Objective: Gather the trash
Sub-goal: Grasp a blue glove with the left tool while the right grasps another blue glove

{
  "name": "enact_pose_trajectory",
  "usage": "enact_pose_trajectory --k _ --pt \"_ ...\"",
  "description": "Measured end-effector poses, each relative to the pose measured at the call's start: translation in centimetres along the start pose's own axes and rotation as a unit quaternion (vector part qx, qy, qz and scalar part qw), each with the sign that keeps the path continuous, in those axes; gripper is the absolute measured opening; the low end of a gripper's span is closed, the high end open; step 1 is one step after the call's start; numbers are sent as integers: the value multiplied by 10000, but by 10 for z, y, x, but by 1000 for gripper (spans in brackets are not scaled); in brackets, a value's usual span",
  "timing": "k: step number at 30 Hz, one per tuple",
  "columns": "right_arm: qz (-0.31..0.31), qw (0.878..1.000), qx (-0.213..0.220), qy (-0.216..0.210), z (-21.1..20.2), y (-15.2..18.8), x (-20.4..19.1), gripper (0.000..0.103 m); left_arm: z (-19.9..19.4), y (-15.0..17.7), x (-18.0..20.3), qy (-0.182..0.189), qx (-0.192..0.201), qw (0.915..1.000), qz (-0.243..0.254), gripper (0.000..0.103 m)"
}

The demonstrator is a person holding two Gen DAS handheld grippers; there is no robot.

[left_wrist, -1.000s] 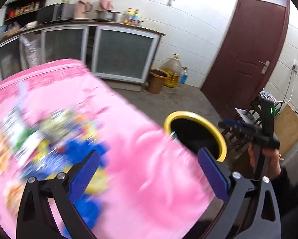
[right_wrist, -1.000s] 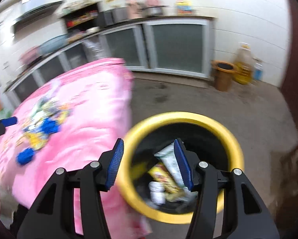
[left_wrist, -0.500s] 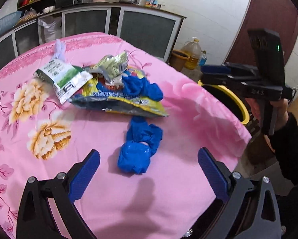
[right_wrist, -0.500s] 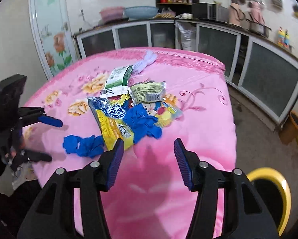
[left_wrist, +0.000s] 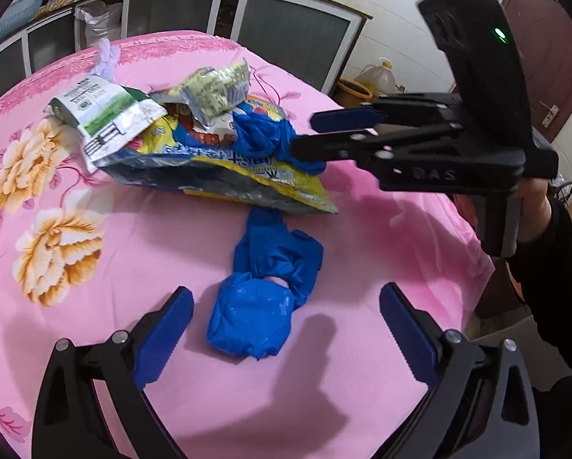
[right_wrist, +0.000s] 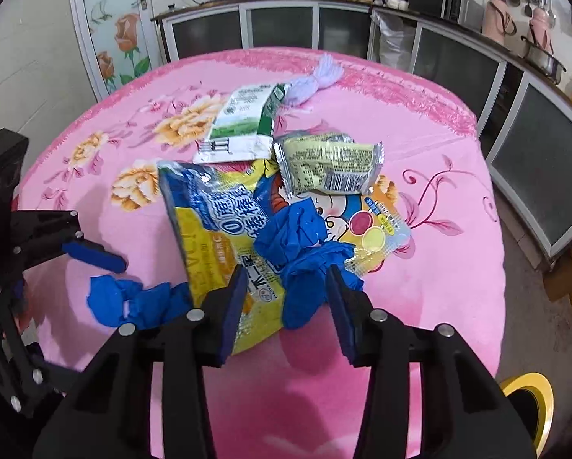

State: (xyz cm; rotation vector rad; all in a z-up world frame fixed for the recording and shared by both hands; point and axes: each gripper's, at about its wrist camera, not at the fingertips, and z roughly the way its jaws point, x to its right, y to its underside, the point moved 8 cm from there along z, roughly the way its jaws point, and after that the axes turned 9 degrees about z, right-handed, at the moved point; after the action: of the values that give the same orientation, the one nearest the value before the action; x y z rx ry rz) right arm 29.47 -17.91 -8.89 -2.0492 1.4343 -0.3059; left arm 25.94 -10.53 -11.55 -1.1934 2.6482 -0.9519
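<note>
Table: a round table under a pink flowered cloth (right_wrist: 419, 298) carries all the litter in a loose heap near its middle, within reach of both hands.
Bin: a yellow-rimmed bin (right_wrist: 530, 386) stands on the floor just off the table edge, probably where the litter goes; only a slice of its rim shows, so what is inside cannot be seen.
Big snack bag: a yellow and blue bag (right_wrist: 209, 237) lies flat at the bottom of the heap, with smaller pieces on top of it.
Smaller wrappers: a white and green packet (right_wrist: 243, 122) and a pale yellow wrapper (right_wrist: 328, 164) overlap the bag's far end; a pale purple scrap (right_wrist: 316, 80) lies beyond them, too crumpled to identify.
Blue gloves: one crumpled glove (right_wrist: 305, 264) rests on the big bag; another (left_wrist: 263, 298) lies alone on the cloth.
Right gripper (right_wrist: 286, 306): its jaws have just been closing, the glove on the bag between them; the pads do not visibly press it yet.
Left gripper (left_wrist: 286, 329): spread wide, straddling the lone glove without touching, apparently lined up to pinch it.
</note>
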Motion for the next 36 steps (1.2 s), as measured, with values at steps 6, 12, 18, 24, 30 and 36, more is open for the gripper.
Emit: enact_pose_trajectory --k 6,12,18,24,30,36 --pt "226 9997 -119 45 14 2 11 31 13 -7 2 -76 -112 9999 65 66" --pt "406 9991 -34 153 11 4 21 7 20 -11 6 -60 -159 9998 106 20" --pt "616 9978 236 42 -15 2 26 4 -3 -11 7 63 87 9999 -35 16" --pt "689 9959 578 -25 -53 -3 24 4 -46 -12 7 -147 428 9989 -74 16" --pt "583 9965 593 77 -64 1 18 4 -74 -6 -1 -367 660 9970 -165 16" --pt "347 9989 315 77 -51 8 5 13 -84 -3 -4 -377 772 9961 -221 16"
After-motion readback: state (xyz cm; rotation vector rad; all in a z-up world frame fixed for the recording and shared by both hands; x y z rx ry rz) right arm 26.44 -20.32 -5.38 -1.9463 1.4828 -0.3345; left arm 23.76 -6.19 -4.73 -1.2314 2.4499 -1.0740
